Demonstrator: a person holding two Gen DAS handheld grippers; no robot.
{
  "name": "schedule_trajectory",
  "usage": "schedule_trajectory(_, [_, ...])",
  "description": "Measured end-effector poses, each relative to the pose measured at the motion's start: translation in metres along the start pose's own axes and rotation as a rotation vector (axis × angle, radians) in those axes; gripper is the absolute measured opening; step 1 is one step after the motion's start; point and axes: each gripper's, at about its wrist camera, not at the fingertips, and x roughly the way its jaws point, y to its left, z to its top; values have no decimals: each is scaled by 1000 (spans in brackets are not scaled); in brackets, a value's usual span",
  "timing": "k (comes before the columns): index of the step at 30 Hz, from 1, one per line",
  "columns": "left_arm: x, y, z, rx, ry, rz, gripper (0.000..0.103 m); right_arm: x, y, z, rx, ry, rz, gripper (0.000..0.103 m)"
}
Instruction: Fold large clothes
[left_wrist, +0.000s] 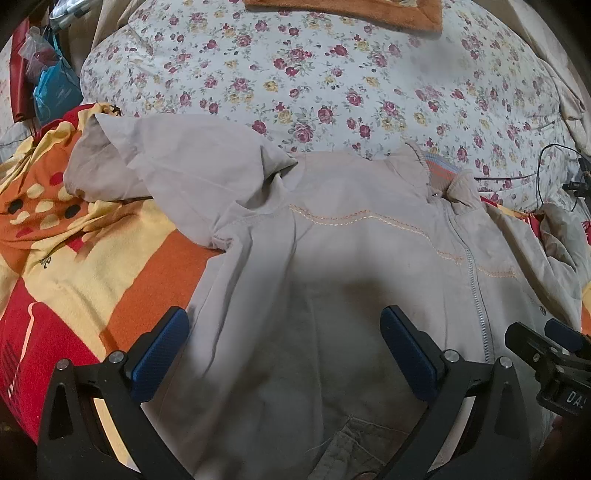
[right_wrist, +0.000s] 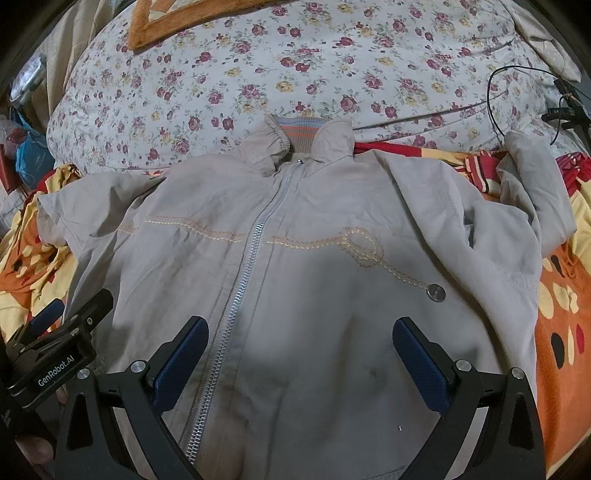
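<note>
The left gripper (left_wrist: 284, 350) and right gripper (right_wrist: 300, 358) both hover with fingers spread wide, pinching nothing. Directly beneath and ahead of them lies the beige jacket (right_wrist: 314, 258), front up, zipped, on an orange patterned blanket (left_wrist: 92, 266). Beyond its collar (right_wrist: 306, 142) spreads a floral quilt (right_wrist: 295, 74).

Dim indoor light, soft central shadows, slight haze, strong fisheye edge distortion.

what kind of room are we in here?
Most likely a bedroom, on a bed: the beige jacket lies on a bright fleece blanket, with a floral quilt bunched behind it. Bags sit off to the side.
</note>
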Motion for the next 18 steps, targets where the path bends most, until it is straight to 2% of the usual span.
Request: schedule_trajectory(18, [2,-1,-2,4,3,5,103,5,1,-2,-3,23,7,101])
